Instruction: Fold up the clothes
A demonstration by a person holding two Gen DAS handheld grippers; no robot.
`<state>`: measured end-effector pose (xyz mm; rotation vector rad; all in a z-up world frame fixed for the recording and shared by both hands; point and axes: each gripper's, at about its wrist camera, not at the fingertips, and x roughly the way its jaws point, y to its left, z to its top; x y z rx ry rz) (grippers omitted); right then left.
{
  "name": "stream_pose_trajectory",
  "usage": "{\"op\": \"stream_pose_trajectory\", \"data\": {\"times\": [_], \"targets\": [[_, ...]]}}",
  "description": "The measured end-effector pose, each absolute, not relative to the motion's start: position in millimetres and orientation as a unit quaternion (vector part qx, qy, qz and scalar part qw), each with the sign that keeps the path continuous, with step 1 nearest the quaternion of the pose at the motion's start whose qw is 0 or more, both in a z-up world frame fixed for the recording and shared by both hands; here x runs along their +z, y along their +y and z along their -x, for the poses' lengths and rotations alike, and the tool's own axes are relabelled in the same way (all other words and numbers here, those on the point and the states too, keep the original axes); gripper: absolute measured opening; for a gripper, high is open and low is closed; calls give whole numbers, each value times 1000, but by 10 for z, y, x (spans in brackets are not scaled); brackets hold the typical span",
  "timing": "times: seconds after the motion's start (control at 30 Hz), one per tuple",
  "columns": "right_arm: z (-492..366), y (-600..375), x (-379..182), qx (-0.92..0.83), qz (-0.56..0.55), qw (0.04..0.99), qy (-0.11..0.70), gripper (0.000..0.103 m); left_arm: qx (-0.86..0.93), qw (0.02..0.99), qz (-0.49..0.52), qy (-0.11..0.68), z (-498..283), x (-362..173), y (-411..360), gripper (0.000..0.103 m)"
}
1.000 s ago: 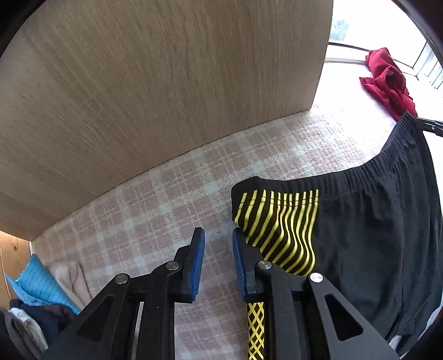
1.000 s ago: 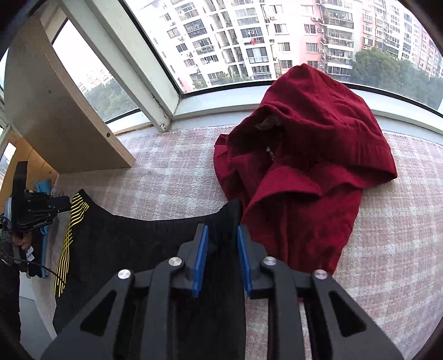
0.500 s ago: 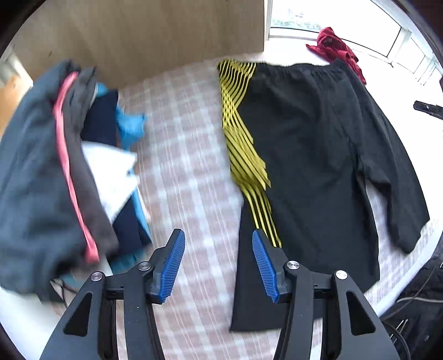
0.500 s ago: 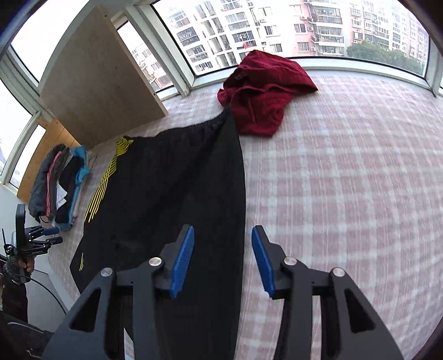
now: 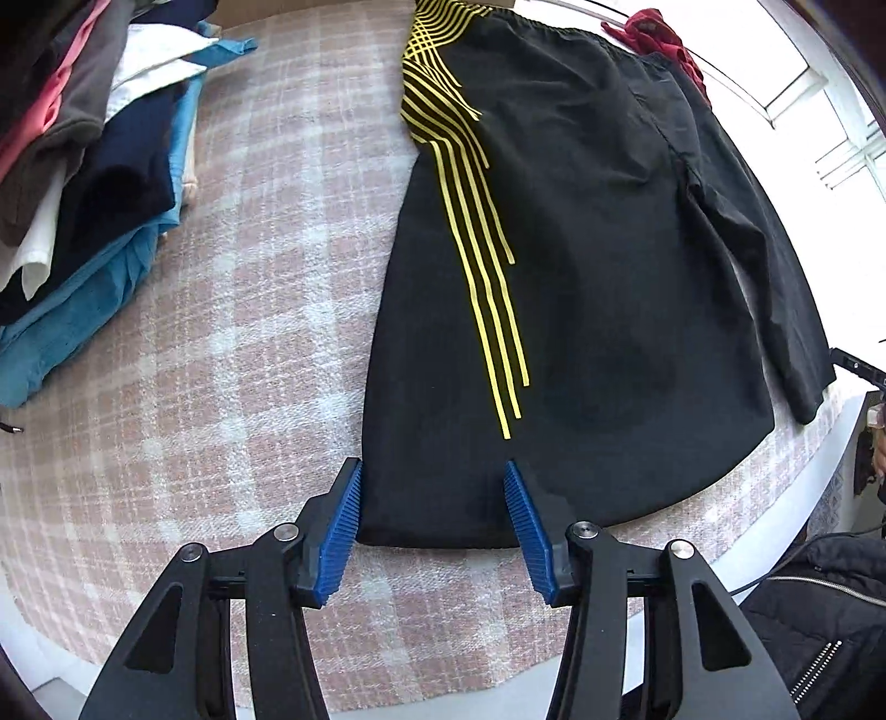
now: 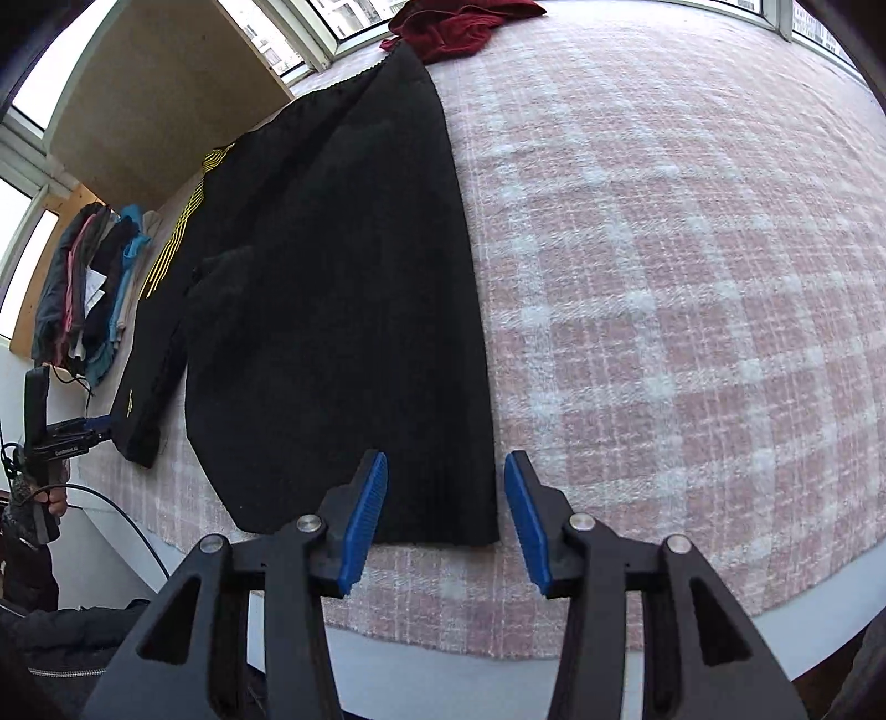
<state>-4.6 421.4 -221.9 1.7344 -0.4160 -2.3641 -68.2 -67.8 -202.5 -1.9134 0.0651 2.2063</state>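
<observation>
Currently: black trousers flat on table, both grippers released

Left wrist view. Left gripper [image 5: 432,526] points steeply down over the near hem of the black trousers with yellow stripes [image 5: 581,277]. Its jaws are closing at this moment, but the blue ribbed pads [image 5: 340,534] do not press on anything; the hem corner shows in the gap between them, below the fingertips. The trousers lie spread flat on the pink-and-white checked cloth covering the table [image 5: 249,332], waistband at the far end, yellow stripes running down the left-hand leg. The other leg lies along the right edge, its cuff near the table rim. A stack of folded clothes in grey, pink, white, navy and teal [image 5: 94,166] sits at the left, apart from the trousers. A crumpled dark red garment [image 5: 659,33] lies at the far end, just beyond the waistband.

Right wrist view. Right gripper [image 6: 446,520] hangs over the near cuff of the same trousers [image 6: 343,277], jaws apart and pads [image 6: 362,526] pressing nothing; the cuff's right corner shows in the gap. The red garment [image 6: 454,27] touches the waistband end at top. The folded stack [image 6: 88,288] lies at far left before a pale wooden panel [image 6: 166,94]. The left gripper [image 6: 83,429] appears at the left edge, beside the other cuff, held by a hand [image 6: 52,498].
</observation>
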Motion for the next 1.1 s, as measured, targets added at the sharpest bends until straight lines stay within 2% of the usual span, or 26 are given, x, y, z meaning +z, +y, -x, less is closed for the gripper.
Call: {"op": "stream_pose_trajectory", "data": {"times": [0.07, 0.1, 0.13, 0.17, 0.23, 0.27, 0.47, 0.5, 0.57, 0.6, 0.63, 0.7, 0.8, 0.83, 0.9, 0.93, 1.1], "targets": [[12, 4118, -2220, -807, -573, 87, -117, 46, 749, 125, 651, 18, 649, -1999, -650, 28], [8, 4089, -2220, -810, -570, 86, -110, 47, 747, 133, 651, 11, 633, -1983, -647, 14], [5, 4065, -2220, -812, -568, 86, -106, 47, 746, 141, 651, 2, 619, -1967, -650, 8], [7, 4056, -2222, -812, -566, 91, -108, 45, 745, 144, 651, -8, 605, -1944, -663, 8], [21, 4051, -2234, -806, -569, 107, -123, 7, 748, 147, 647, -17, 567, -1874, -683, 6], [26, 4066, -2237, -798, -575, 118, -141, 3, 750, 149, 644, -20, 541, -1816, -693, 6], [12, 4390, -1790, -802, -524, 150, -245, 3, 774, 149, 613, -49, 402, -1196, -887, 6], [16, 4477, -1705, -806, -510, 149, -261, 3, 780, 142, 607, -49, 399, -1077, -941, 7], [69, 4551, -1685, -814, -517, 112, -240, 4, 791, 119, 599, -20, 377, -964, -1075, 19], [106, 4561, -1706, -815, -529, 88, -217, 9, 795, 102, 598, 2, 373, -954, -1129, 42], [139, 4565, -1735, -815, -542, 65, -194, 12, 796, 79, 600, 28, 397, -982, -1149, 57], [110, 4488, -1759, -815, -556, 35, -158, 14, 790, 57, 609, 47, 394, -1080, -1200, 57], [-6, 4310, -1705, -827, -548, 13, -126, 15, 779, 80, 621, 30, 315, -1268, -1209, 57], [-35, 4150, -1679, -827, -545, 49, -133, 16, 776, 92, 623, 26, 271, -1317, -1193, 57], [-63, 3737, -1688, -813, -549, 136, -137, 37, 770, 103, 628, 36, 213, -1406, -1142, 57], [-66, 3485, -1713, -803, -552, 180, -131, 40, 768, 105, 631, 44, 195, -1450, -1114, 57], [-56, 2079, -1954, -774, -550, 313, -29, 41, 761, 100, 639, 59, 218, -1626, -1138, 57]]}}
